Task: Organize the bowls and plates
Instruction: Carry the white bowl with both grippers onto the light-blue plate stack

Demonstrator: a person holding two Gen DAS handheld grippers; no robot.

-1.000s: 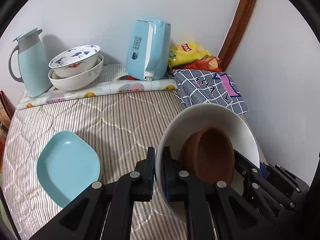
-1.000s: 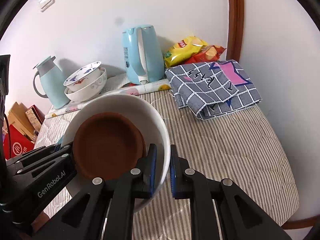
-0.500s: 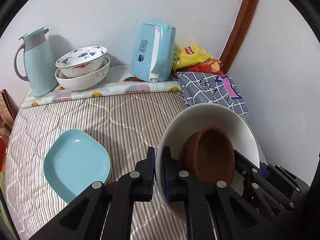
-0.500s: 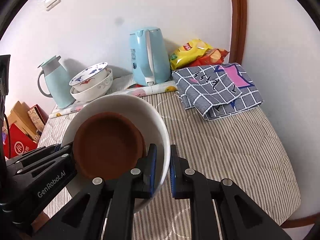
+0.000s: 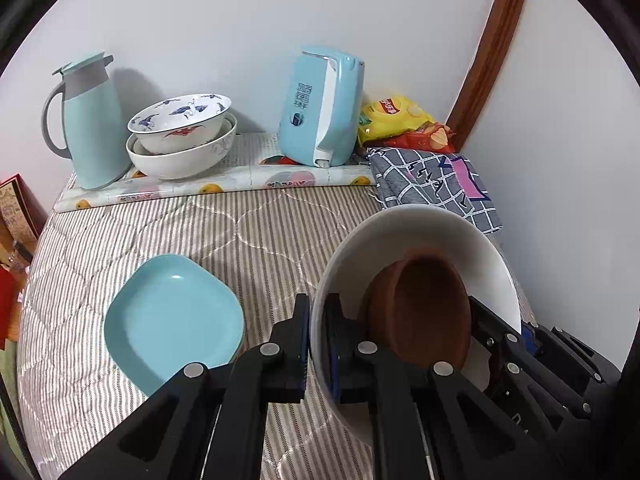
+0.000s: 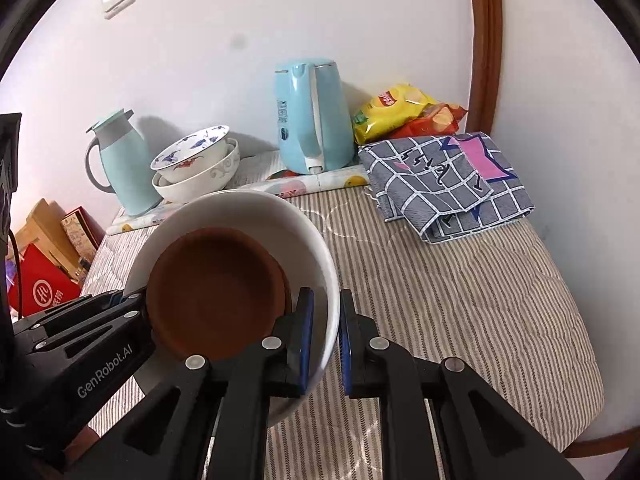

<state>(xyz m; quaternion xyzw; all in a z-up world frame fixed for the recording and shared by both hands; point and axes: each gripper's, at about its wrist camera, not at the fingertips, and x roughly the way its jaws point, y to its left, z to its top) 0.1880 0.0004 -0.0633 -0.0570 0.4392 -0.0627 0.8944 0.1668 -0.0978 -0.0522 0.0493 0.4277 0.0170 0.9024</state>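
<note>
A large white bowl [image 5: 420, 232] [image 6: 240, 212] with a smaller brown bowl [image 5: 424, 312] [image 6: 216, 292] lying inside it hangs above the striped table cover. My left gripper [image 5: 318, 320] is shut on the white bowl's left rim. My right gripper [image 6: 325, 312] is shut on its right rim. A teal square plate [image 5: 172, 316] lies on the cover to the left of the held bowl. At the back, a blue-patterned bowl sits inside a white bowl, making a stack [image 5: 182, 136] [image 6: 196, 164].
Along the back wall stand a pale green jug [image 5: 92, 120], a light blue kettle [image 5: 324, 108] and snack bags [image 5: 400, 124]. A folded checked cloth [image 6: 448, 184] lies at the back right. Boxes [image 6: 44, 264] sit off the table's left edge. A wall runs close on the right.
Both grippers and the white bowl have drifted a little to the left, so the background sits further right in both views. The grip on both rims is unchanged.
</note>
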